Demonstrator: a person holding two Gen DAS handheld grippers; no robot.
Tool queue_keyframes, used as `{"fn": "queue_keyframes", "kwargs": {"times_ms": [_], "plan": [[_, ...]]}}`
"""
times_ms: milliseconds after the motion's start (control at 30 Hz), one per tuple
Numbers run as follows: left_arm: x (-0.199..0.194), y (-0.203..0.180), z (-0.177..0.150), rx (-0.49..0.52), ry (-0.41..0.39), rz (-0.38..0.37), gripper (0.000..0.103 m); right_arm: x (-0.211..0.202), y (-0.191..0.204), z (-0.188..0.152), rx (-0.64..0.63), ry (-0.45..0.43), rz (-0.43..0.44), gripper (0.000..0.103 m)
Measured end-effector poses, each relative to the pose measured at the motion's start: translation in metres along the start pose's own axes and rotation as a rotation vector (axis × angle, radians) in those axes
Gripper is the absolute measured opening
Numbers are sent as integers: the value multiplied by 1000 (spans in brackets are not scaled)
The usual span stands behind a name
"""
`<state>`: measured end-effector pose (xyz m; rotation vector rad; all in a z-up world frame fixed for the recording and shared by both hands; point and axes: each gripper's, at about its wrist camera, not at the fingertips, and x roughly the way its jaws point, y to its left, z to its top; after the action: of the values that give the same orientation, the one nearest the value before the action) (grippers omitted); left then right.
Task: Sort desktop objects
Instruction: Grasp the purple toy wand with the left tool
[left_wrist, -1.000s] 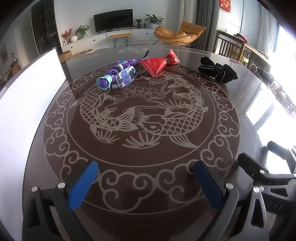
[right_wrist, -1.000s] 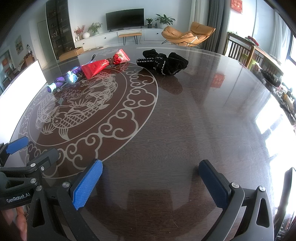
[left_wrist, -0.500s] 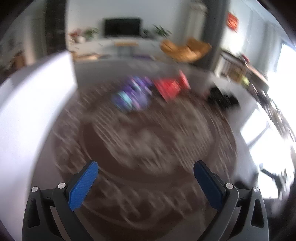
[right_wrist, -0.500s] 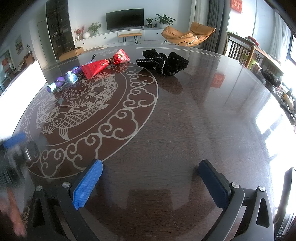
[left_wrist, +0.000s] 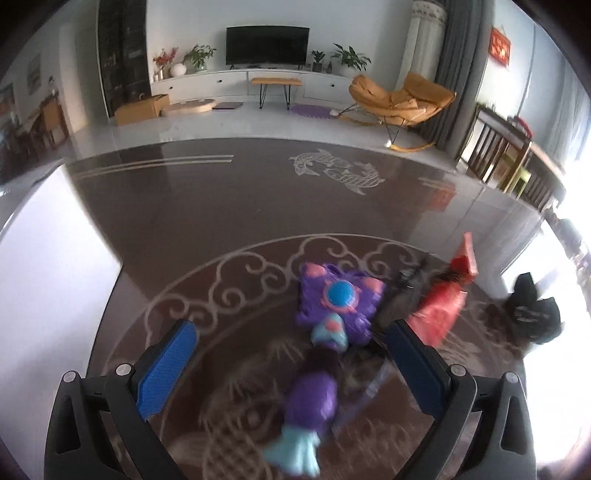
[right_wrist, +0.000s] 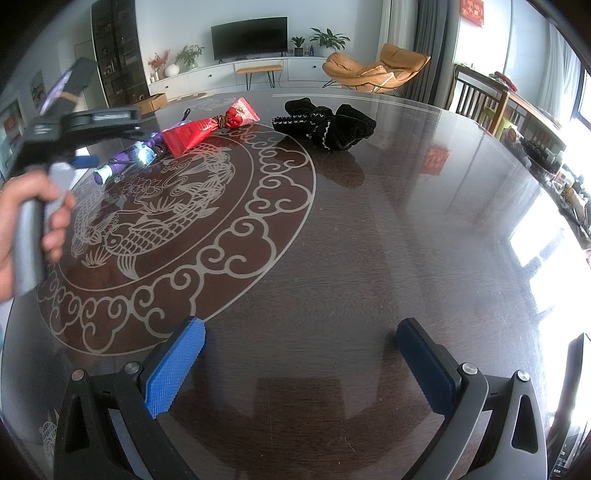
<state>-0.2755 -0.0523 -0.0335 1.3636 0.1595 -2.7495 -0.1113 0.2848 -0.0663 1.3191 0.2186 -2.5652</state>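
Note:
My left gripper (left_wrist: 291, 369) is open and hovers just above a purple and light-blue toy (left_wrist: 317, 376) that lies between its fingers. A red foil package (left_wrist: 443, 306) lies to the toy's right and a black cloth item (left_wrist: 532, 310) further right. In the right wrist view the same toy (right_wrist: 125, 158), red package (right_wrist: 207, 129) and black cloth (right_wrist: 325, 122) lie at the far side of the table. My right gripper (right_wrist: 299, 365) is open and empty over bare dark table. The left gripper's body (right_wrist: 70, 129) shows at the left of that view.
The round dark table (right_wrist: 369, 240) has a pale fish pattern in its middle. A white board (left_wrist: 44, 258) stands along the table's left edge. A small dark item (left_wrist: 402, 299) lies between toy and red package. Chairs stand beyond the far right edge.
My left gripper has swept forward across the table to the purple toy, which now lies between its open fingers. My right gripper has not moved.

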Motion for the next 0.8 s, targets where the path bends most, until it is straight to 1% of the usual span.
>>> {"fn": "queue_keyframes", "kwargs": {"times_ms": [67,133,167,200,233,267,300,367,500,633,733,800], "plan": [[7,3,1,-8,8,-12,93,0,0,0,0,0,0,103],[9,6,1,-14,-5,-16,91,0,0,0,0,0,0,103],[8,6,0,-11,-9,-17,85,0,0,0,0,0,0,103],[6,5,-1,0,-14,-24,77,0,0,0,0,0,0,103],[4,0,-4,38,-18,-20,64,0,0,0,0,0,0,103],[1,-4,-7,69,-23,-45,48,0,0,0,0,0,0,103],[-4,-8,-12,89,-20,-76,44,0,0,0,0,0,0,103],[-9,-12,-20,103,-16,-90,44,0,0,0,0,0,0,103],[-33,-17,-54,106,-30,-113,44,0,0,0,0,0,0,103],[-66,-16,-98,63,-34,-91,43,0,0,0,0,0,0,103],[-96,-15,-137,59,-35,-78,44,0,0,0,0,0,0,103],[-109,-8,-155,44,-36,-61,44,0,0,0,0,0,0,103]]}}
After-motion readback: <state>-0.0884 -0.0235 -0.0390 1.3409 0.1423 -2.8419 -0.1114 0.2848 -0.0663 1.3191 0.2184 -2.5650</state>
